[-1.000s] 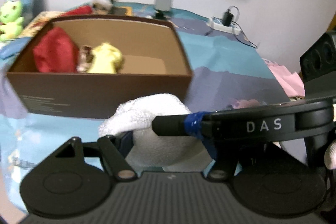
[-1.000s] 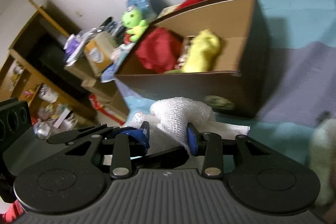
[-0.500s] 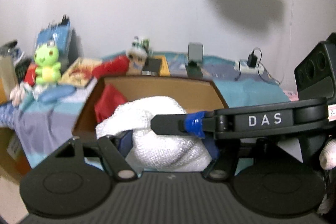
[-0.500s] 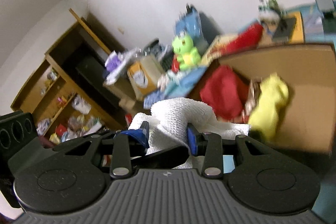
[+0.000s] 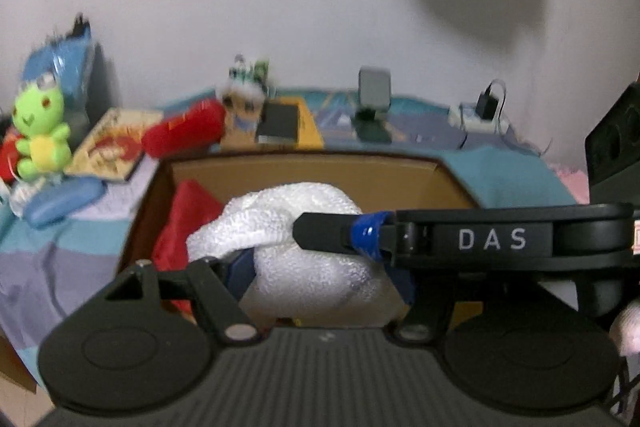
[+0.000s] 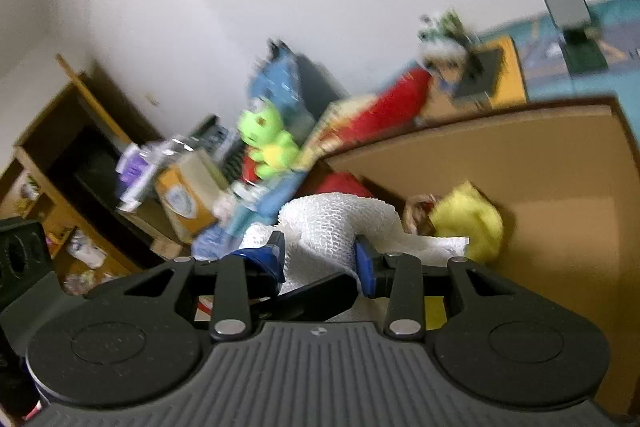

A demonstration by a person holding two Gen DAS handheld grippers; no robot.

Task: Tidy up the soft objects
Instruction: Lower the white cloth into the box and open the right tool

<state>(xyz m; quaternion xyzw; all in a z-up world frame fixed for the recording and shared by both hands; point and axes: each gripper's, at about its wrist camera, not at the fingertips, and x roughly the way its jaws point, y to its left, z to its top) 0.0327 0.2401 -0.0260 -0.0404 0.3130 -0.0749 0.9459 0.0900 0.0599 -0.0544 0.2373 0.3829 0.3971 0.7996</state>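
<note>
While both claws hold the white towel [image 5: 308, 247] up in the air, it hangs just over the open brown box [image 5: 304, 171], so the next move looks like a short drop straight down. The left gripper [image 5: 320, 267] is closed on one part of the bundle, and the right gripper [image 6: 320, 257] is closed on another part, with its blue pads pressed into the cloth on both sides. The towel sits right between the fingers of each claw, touching them. It is scrunched into a lump, so it has no clear front, but it looks a bit longer from side to side, along the length of the box. Both claws seem about as near to the box as each other. Inside the box, a red cloth [image 5: 188, 227] fills the left end and a yellow toy [image 6: 468, 227] lies near the middle. The right end looks bare, so that may be the best spot. A green frog toy [image 5: 38, 135] sits outside, well apart from the box.
</note>
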